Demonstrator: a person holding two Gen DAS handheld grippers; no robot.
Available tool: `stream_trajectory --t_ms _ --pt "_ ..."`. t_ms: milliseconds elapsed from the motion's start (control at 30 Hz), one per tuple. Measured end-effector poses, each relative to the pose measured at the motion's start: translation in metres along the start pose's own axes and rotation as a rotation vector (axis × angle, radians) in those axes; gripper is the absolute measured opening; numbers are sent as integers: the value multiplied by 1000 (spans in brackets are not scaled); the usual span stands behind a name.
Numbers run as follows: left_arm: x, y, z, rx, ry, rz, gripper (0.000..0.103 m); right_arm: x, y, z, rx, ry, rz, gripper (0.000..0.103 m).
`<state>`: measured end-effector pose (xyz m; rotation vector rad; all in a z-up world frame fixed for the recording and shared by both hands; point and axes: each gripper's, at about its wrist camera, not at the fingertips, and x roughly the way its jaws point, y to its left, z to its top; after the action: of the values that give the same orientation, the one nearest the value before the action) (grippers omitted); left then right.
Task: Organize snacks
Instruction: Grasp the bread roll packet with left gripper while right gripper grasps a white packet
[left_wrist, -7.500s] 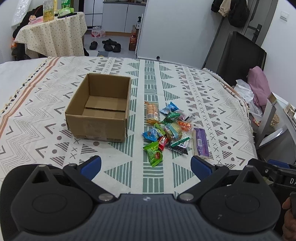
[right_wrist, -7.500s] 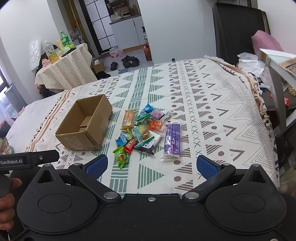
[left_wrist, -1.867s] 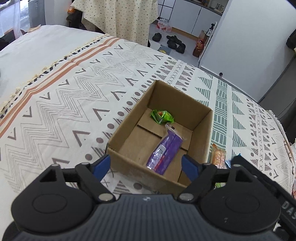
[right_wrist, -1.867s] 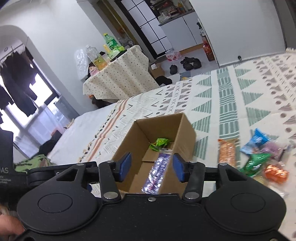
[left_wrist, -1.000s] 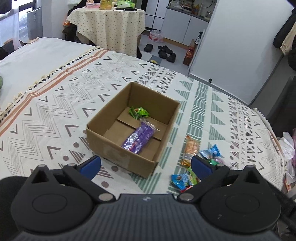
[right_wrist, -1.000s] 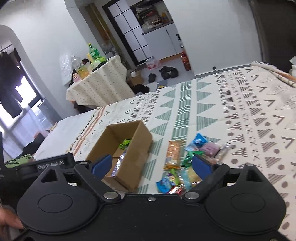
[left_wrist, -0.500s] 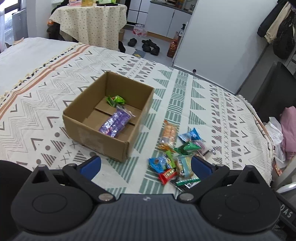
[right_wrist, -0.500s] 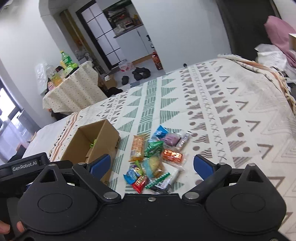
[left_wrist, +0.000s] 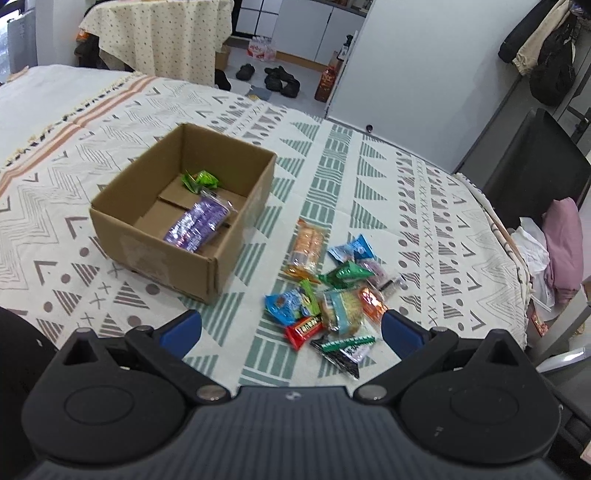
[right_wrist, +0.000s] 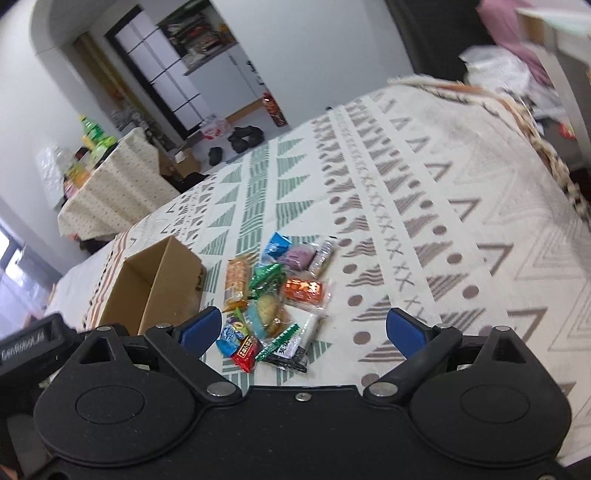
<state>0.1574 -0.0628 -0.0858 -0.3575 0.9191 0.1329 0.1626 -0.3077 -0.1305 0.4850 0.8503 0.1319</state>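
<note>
Two hand-held grippers hang over a bed: the left hand-held gripper (left_wrist: 291, 332) and the right hand-held gripper (right_wrist: 303, 330) both have their jaws spread wide and grip nothing. The bed's patterned cloth (left_wrist: 332, 155) carries a cardboard box (left_wrist: 177, 258) with a purple packet (left_wrist: 195, 223) and a green packet (left_wrist: 201, 180) inside, and a heap of snacks (left_wrist: 332, 291) lies just beside it. Beyond the bed are a round table under a dotted cloth (left_wrist: 159, 33), shoes (left_wrist: 275, 75) on the floor and white cupboards (left_wrist: 295, 26)
</note>
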Motion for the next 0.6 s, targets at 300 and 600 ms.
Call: stream_trajectory --t_ms 300,600 --pt "28 -9 -5 -9 52 -19 103 14 -19 0 124 56 29 92" --pt "65 -17 -3 -47 93 -82 100 43 -32 -1 249 130 52 68"
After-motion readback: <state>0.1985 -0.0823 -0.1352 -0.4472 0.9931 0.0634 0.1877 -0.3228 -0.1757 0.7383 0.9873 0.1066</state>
